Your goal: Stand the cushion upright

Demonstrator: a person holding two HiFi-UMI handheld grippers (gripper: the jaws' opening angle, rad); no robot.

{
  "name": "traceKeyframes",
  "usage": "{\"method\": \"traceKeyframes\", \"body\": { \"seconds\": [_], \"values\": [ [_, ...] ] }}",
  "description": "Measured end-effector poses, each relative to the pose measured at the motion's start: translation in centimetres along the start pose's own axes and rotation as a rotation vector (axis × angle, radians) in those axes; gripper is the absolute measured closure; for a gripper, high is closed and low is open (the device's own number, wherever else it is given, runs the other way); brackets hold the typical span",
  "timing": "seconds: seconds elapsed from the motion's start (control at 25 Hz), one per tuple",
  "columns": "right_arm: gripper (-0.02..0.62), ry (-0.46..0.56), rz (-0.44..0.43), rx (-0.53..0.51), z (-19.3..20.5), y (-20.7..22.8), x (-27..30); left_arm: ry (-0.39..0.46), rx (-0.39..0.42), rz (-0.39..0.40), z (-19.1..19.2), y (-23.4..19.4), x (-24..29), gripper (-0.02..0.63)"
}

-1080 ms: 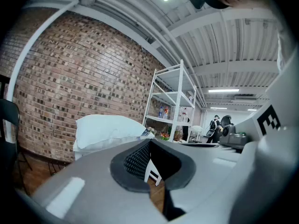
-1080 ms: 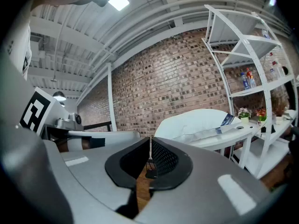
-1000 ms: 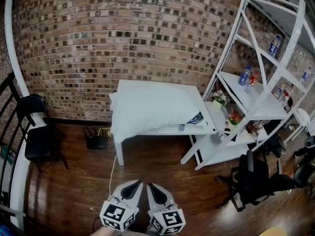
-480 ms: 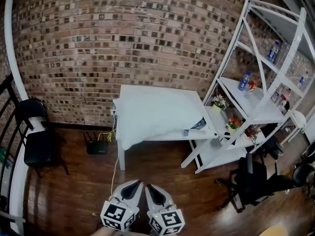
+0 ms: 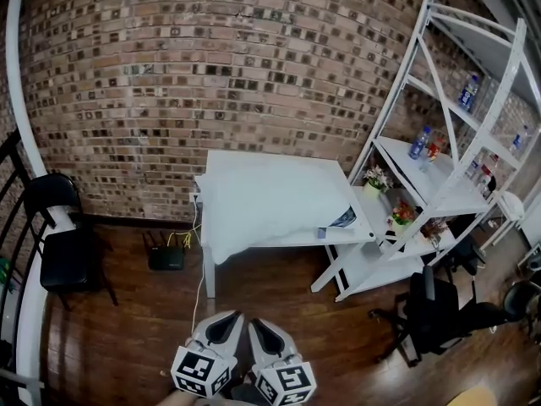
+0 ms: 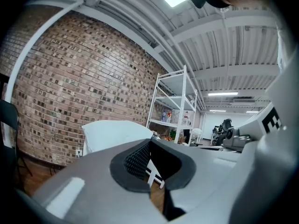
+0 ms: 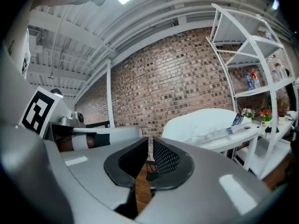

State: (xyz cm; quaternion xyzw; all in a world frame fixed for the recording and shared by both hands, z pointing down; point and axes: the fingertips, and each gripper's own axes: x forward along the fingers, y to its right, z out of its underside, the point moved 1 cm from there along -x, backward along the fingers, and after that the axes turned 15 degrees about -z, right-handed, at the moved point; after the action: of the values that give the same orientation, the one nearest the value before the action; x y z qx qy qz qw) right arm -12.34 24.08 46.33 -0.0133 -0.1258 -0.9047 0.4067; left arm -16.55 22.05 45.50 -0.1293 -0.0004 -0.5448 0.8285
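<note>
Cushion position: the large white soft fabric cushion [image 5: 270, 201] lies flat on the white rectangular table [image 5: 359, 235] against the red brick wall [image 5: 169, 74]. Its long axis runs left to right along the tabletop, and its left end overhangs the table edge.

The left gripper [image 5: 224, 326] and the right gripper [image 5: 264, 332] are side by side over the dark wooden floor [image 5: 127, 328], well apart from the table. The cushion lies straight ahead of both and higher.

- Left gripper: jaws closed together, nothing between them.
- Right gripper: jaws a narrow slit apart, nothing between them.

Neither hand is clearly nearer, though the right gripper sits closer to the cushion's midline. Judgement: the approach is not finished. Both grippers must reach the table before either can lift a long edge.
</note>
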Motion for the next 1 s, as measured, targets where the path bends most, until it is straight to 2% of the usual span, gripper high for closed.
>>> {"method": "traceKeyframes", "body": {
  "seconds": [0.24, 0.52, 1.0],
  "values": [
    [0.560, 0.024, 0.011, 0.014, -0.6, 3.1, 1.1, -0.006, 0.010, -0.004, 0.1, -0.2, 2.7, 0.604],
    [0.558, 0.068, -0.008, 0.005, -2.8, 8.2, 3.9, 0.017, 0.032, -0.014, -1.4, -0.4, 8.6, 0.604],
    [0.551, 0.118, -0.014, 0.036, -5.3, 16.9, 5.8, 0.013, 0.045, -0.014, -2.6, 1.9, 17.5, 0.604]
  ]
}}
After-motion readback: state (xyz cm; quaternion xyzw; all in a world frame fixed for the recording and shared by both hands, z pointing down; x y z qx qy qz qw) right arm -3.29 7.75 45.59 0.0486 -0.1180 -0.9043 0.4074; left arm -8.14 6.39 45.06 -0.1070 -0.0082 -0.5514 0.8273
